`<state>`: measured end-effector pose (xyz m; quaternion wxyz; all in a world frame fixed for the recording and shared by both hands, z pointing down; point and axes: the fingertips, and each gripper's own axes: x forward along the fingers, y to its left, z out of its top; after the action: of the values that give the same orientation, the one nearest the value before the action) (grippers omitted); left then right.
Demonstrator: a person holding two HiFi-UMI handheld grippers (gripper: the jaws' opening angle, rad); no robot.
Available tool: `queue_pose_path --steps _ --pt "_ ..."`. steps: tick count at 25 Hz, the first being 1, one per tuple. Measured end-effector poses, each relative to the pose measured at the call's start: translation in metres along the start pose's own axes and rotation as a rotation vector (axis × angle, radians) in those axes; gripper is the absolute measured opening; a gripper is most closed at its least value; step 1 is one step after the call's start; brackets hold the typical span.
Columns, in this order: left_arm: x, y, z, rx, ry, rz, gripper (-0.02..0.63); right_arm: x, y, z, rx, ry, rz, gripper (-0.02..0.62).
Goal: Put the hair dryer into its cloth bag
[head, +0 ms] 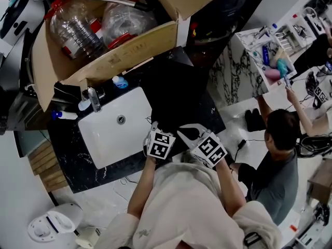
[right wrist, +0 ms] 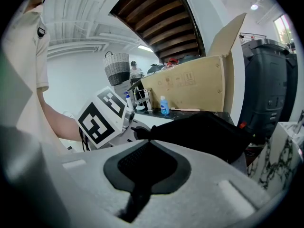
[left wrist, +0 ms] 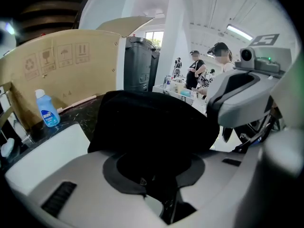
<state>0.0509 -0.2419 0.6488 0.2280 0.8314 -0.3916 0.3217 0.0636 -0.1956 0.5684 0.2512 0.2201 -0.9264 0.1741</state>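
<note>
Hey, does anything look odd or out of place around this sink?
A large open cardboard box of clear plastic containers stands right behind the sink, crowding the faucet; odd for a washstand.

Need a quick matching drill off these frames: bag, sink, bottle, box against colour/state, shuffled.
Things:
1. cloth bag
2. sink
3. bottle
4. box

States:
A. white, set in the counter
B. brown cardboard, flaps open
C. black, clamped in the left gripper
D. blue, upright beside the sink

Pairs: 1-C; 2-A; 3-D; 4-B
</note>
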Motion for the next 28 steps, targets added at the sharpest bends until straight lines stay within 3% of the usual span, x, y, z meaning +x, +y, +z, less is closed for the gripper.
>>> queue_pose_path --steps 13,28 --pt "0.02 0.007 0.024 -0.116 -0.124 -0.027 0.11 -0.002 0.0 -0.003 0.002 -0.016 0.053 0.009" --pt "0.014 0.001 0.016 -0.109 -0.135 -0.059 0.155 -0.007 -0.006 -0.003 -0.023 -0.017 0.009 0.009"
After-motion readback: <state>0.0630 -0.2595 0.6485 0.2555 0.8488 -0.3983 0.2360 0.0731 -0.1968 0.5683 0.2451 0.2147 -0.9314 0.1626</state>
